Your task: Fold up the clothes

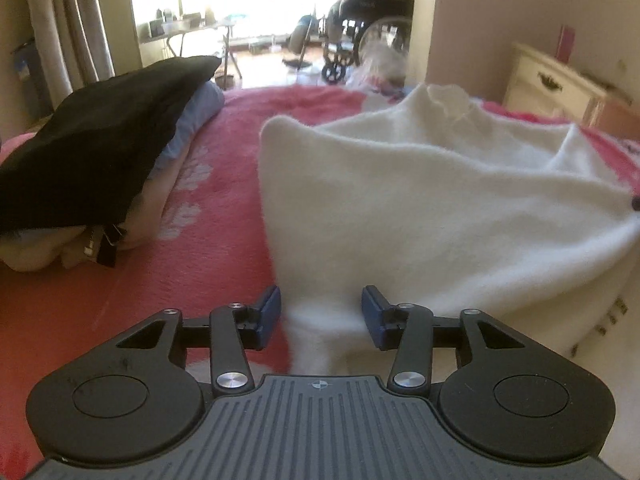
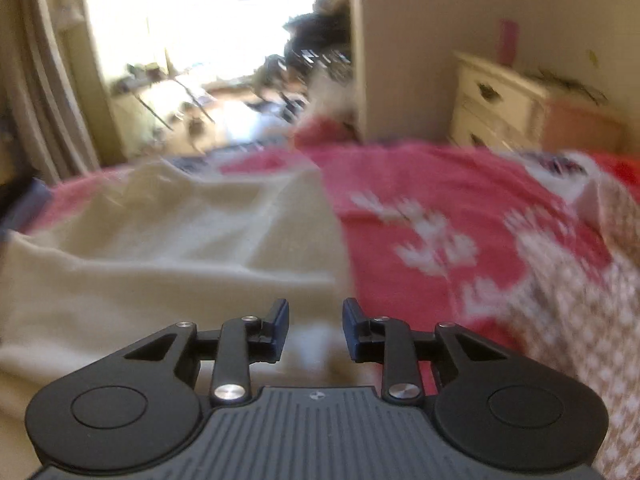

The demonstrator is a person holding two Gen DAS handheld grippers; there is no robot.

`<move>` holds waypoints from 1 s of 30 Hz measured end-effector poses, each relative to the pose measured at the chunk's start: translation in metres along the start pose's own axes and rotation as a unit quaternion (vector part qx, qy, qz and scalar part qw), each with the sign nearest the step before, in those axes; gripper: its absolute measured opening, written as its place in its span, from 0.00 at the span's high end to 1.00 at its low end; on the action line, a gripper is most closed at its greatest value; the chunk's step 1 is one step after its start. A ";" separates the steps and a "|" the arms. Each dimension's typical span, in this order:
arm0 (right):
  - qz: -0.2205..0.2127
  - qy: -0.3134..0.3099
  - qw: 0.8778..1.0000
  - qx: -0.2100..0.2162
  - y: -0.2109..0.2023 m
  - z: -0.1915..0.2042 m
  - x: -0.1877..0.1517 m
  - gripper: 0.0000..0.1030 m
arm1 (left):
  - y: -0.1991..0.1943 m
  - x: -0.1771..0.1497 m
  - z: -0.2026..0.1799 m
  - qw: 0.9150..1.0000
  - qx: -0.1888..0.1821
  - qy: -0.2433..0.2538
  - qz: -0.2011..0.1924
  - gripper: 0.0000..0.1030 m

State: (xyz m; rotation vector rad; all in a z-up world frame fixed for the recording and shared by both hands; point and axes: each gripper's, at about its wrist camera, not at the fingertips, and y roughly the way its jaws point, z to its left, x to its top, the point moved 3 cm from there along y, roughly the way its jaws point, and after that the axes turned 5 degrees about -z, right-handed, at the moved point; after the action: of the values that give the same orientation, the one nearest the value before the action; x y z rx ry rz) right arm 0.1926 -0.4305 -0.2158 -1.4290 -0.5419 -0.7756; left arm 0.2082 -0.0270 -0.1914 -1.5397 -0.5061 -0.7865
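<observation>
Garment: white sweater (image 1: 440, 200) spread on the pink bed (image 1: 100, 300).
Left tool (image 1: 320, 316): part open, straddling a hem fold, not pinching.
Right tool (image 2: 316, 330): part open, empty, at the sweater's right edge.

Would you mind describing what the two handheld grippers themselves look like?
Both match. The left gripper and right gripper have black linkage arms with silver pivot bolts, round black housings, a ribbed grey base bearing a small crosshair mark, and dark blue finger pads. No cables or sleeves show.

Harsh daylight floods through a doorway (image 1: 248, 4) hung with beige curtains (image 1: 68, 20); a wheelchair (image 1: 344, 44) stands beyond, a cream dresser (image 2: 496, 100) against the pale wall (image 1: 500, 4)
</observation>
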 end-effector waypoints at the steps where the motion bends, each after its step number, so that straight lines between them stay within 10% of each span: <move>1: 0.003 0.022 1.000 0.007 0.004 -0.010 -0.003 0.64 | -0.002 0.004 -0.001 1.000 0.008 0.001 0.014 0.55; 7: -0.019 0.142 0.989 0.024 -0.056 -0.060 -0.007 0.65 | -0.059 0.042 0.012 0.991 0.117 0.004 0.071 0.56; 16: 0.046 0.180 0.978 0.092 -0.169 -0.129 -0.020 0.66 | -0.225 0.089 0.025 0.953 0.275 -0.095 0.088 0.53; 23: 0.075 0.196 0.971 0.116 -0.239 -0.125 -0.039 0.66 | -0.245 0.078 0.029 0.946 0.216 -0.193 0.142 0.49; 30: 0.108 0.174 0.967 0.154 -0.237 -0.086 -0.075 0.66 | -0.203 -0.028 0.011 0.958 0.111 -0.155 0.215 0.47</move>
State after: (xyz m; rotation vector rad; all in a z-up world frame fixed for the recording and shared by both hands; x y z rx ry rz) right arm -0.0436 -0.4977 -0.1225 -1.0140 -0.2177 -0.7119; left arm 0.0447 0.0139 -0.0734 -1.4950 -0.4456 -0.1462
